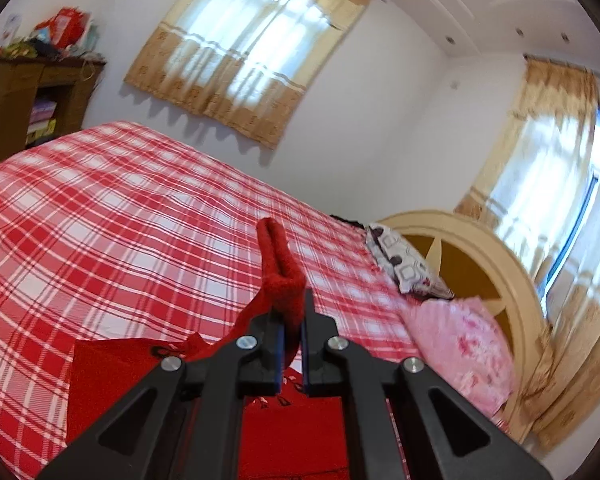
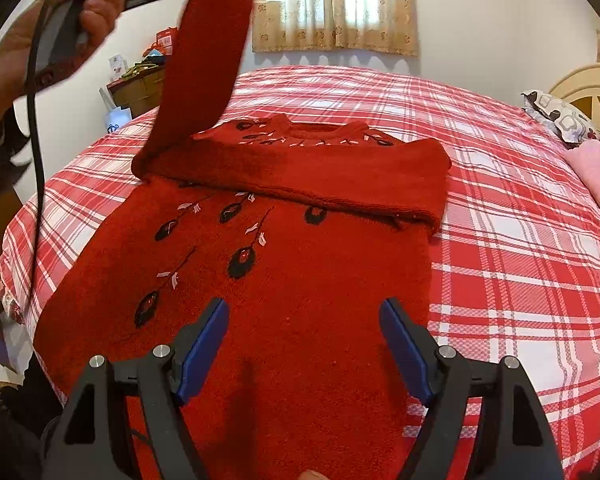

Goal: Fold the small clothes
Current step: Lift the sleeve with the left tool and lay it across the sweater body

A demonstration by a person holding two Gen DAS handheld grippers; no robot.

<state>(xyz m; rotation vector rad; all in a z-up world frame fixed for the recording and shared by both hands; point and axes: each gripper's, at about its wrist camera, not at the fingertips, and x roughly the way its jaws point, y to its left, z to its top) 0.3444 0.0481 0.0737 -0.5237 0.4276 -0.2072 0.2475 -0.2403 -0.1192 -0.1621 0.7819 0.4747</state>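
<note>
Sweater (image 2: 284,280), red knit, lies flat on the plaid bed (image 2: 520,240). Left wrist view: the left gripper (image 1: 291,344) pinches a sleeve cuff (image 1: 278,264), fingers pressed onto it, lifted above the bed; pillows (image 1: 452,320) lie near the headboard. Right wrist view: the right gripper (image 2: 304,344) hovers over the hem, fingers spread and empty; one sleeve lies across the chest. Soft and limp by appearance, the knit likely suits cuff or hem grips; nothing obstructs.
</note>
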